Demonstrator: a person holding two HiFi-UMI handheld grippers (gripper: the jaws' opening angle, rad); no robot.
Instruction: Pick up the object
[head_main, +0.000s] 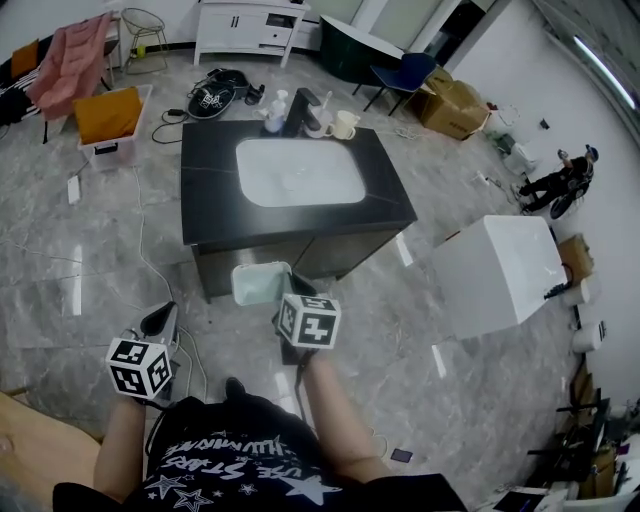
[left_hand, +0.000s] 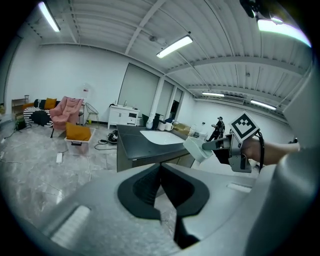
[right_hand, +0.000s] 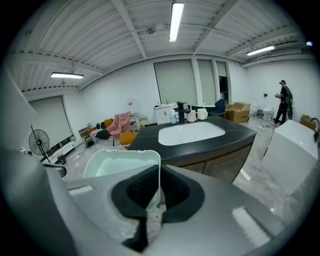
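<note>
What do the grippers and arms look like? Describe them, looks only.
Both the left gripper and right gripper have grey bodies, black ridged pads and a white cube printed with black square markers. A black cable loops behind the right one. The forearms are bare; the person wears a black T-shirt with white stars and lettering.

The counter (head_main: 205, 205) stands straight ahead, cups (head_main: 343, 124) crowding its far edge; open floor (head_main: 80, 285) lies left, a white box (head_main: 495, 270) stands right.
</note>
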